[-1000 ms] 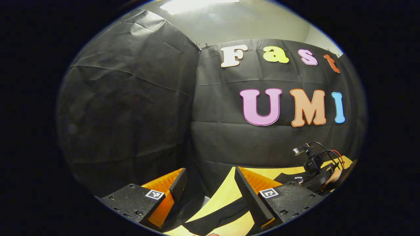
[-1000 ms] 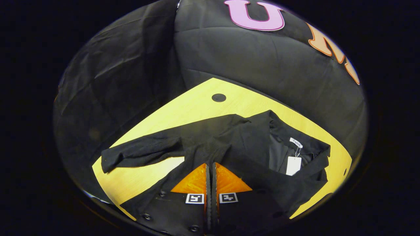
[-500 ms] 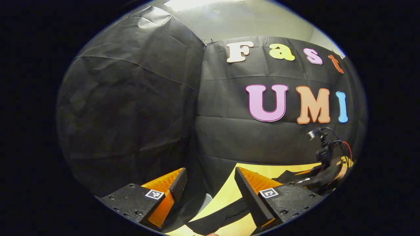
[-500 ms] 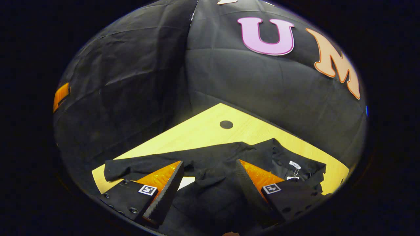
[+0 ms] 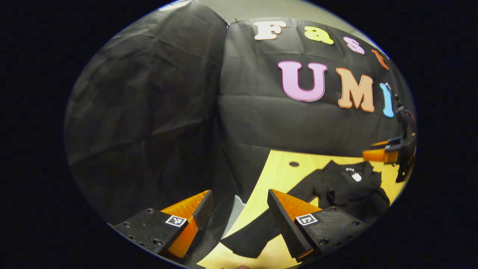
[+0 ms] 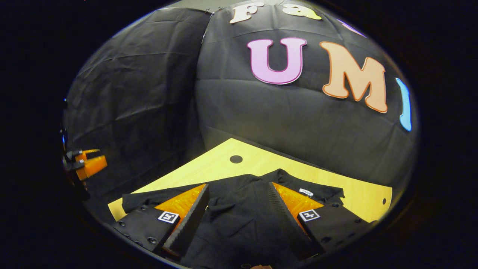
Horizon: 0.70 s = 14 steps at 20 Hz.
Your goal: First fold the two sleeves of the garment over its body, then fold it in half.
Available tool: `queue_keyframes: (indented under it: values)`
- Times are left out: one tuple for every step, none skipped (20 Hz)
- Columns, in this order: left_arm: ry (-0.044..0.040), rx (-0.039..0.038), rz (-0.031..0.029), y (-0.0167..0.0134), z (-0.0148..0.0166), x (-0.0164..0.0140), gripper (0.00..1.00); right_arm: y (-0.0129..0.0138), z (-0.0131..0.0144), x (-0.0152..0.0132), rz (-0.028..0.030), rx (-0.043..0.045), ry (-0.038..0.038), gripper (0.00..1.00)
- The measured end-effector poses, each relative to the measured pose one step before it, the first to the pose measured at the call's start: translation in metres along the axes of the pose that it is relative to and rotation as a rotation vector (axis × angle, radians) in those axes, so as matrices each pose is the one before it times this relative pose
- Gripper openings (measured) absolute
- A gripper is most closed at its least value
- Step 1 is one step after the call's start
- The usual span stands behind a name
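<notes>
In the left gripper view, the left gripper [image 5: 236, 209] had its jaws spread wide with nothing between them, held above the near corner of the yellow wooden worktop [image 5: 278, 175]. Just beyond its fingers, one long sleeve [image 5: 257, 233] of the black garment [image 5: 347, 186] stretched flat across the wood toward the camera. Farther off lay the garment's body, rumpled, with a white tag [image 5: 356, 176] showing at the neck. A small dark round hole [image 5: 294, 164] in the worktop sat past the garment, near the back edge. At the far right rim of this view, the right gripper [image 5: 390, 154] hung above the garment, apart from it.

In the right gripper view, the right gripper [image 6: 238, 209] also had its jaws wide apart and empty, poised over the garment's [image 6: 239, 220] dark body, which spread beneath and between the fingers. Beyond lay the collar with its white label [image 6: 306, 192], then bare worktop [image 6: 358, 196] and the round hole [image 6: 236, 159]. The left gripper [image 6: 87, 164] showed at the far left edge; how its jaws stood could not be told there.
</notes>
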<state>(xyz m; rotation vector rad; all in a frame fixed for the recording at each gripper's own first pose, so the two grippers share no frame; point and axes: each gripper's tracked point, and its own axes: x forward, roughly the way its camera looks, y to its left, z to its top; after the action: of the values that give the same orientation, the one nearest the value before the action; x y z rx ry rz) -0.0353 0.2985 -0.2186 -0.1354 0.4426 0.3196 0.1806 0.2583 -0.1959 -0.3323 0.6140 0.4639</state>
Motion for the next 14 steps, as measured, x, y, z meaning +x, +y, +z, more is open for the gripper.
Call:
queue_keyframes:
  values:
    - [0.04503,-0.0028,-0.01102,-0.00082,-0.01621,0.00378,0.94,-0.00239,0.00095,-0.00638,-0.00706,0.00836,-0.01023,1.0]
    - [0.04011,-0.00009,-0.01809,-0.00348,-0.01544,0.00395,0.91,-0.00262,0.00099,-0.00684,-0.01038,0.00446,-0.00912,1.0]
    - [0.03696,-0.00136,-0.01594,-0.00557,-0.01531,0.00471,0.91,-0.00214,0.00144,-0.00839,-0.01126,0.00384,-0.01318,1.0]
    - [0.03612,-0.00031,-0.01481,-0.00406,-0.01467,0.00174,0.92,-0.00156,0.00267,-0.00582,-0.00765,0.00604,-0.01503,1.0]
    - [0.04188,0.00414,-0.01119,-0.00141,-0.0138,0.00115,0.92,-0.00159,0.00305,-0.00713,-0.00781,0.01061,-0.01926,1.0]
    - [0.03666,0.00508,-0.00539,0.00106,-0.01311,0.00255,0.92,-0.00203,0.00549,-0.0056,-0.00688,0.01427,-0.02008,1.0]
    - [0.02838,0.00585,-0.00104,-0.00026,-0.01255,0.00527,0.92,-0.00092,0.00651,-0.00644,-0.00669,0.0184,-0.0243,1.0]
    - [0.02056,0.00574,-0.0004,0.00297,-0.00816,0.00248,0.93,-0.00104,0.0077,-0.00717,-0.00405,0.01532,-0.02039,1.0]
    - [0.02238,0.00354,-0.00098,0.00203,-0.00644,0.00251,0.93,-0.00369,0.00443,-0.00369,-0.00631,0.01217,-0.01966,1.0]
    - [0.01655,0.00246,-0.00578,0.00026,-0.00508,0.00186,0.93,-0.00467,0.00341,-0.00248,-0.00594,0.0087,-0.01729,1.0]
    - [0.01333,0.00048,-0.00689,-0.00043,-0.00434,0.00291,0.93,-0.00454,0.00463,-0.0032,-0.00721,0.00818,-0.0122,1.0]
    - [0.01669,-0.00024,-0.00707,-0.00147,-0.00559,0.00148,0.93,-0.00391,0.00317,-0.00253,-0.00756,0.00697,-0.00418,1.0]
    - [0.01674,-0.00423,-0.0074,-0.00082,-0.00598,0.00217,0.93,-0.00255,0.00104,-0.00281,-0.00721,0.0031,-0.00128,1.0]
    - [0.01448,-0.00969,-0.0033,-0.00076,-0.00477,0.00109,0.93,-0.00292,0.00012,-0.00371,-0.00999,-0.00151,0.00312,0.99]
